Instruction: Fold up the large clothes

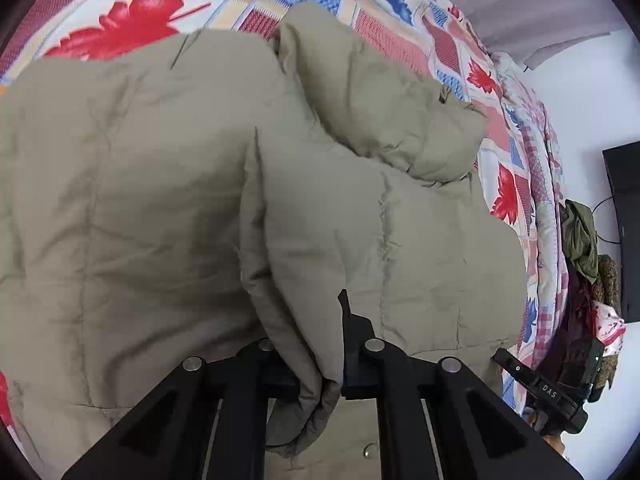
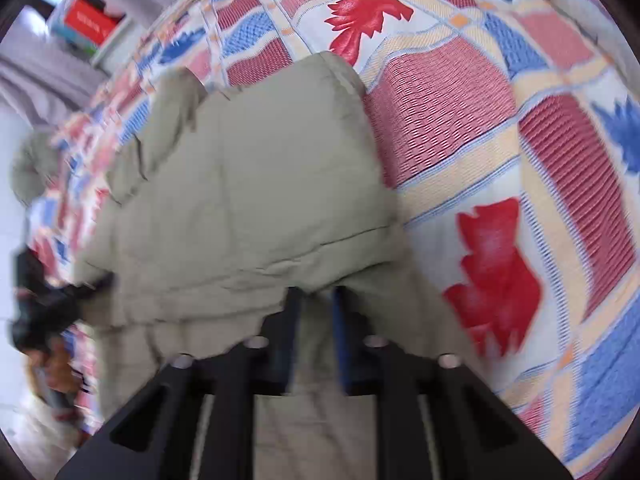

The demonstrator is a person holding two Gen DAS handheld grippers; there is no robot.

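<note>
Bright, even daylight in both views, but only the left one's sharp

Left wrist view is crisp with soft shadows in the folds of the beige coat (image 1: 160, 200). Right wrist view is smeared with motion blur, worst at the left edge. Heavy fisheye bending curves the patterned bedspread (image 2: 460, 120), and both views have dark corners.

Garment: we log a khaki quilted jacket (image 1: 160, 200), puffy, spread over the bed.
Left tongs (image 1: 320, 368): clamped on a bunched jacket fold.
Bed cover (image 1: 132, 20): patchwork with red leaves.
Right edge: heaped clothes (image 1: 588, 264); other tongs (image 1: 552, 392).
</note>
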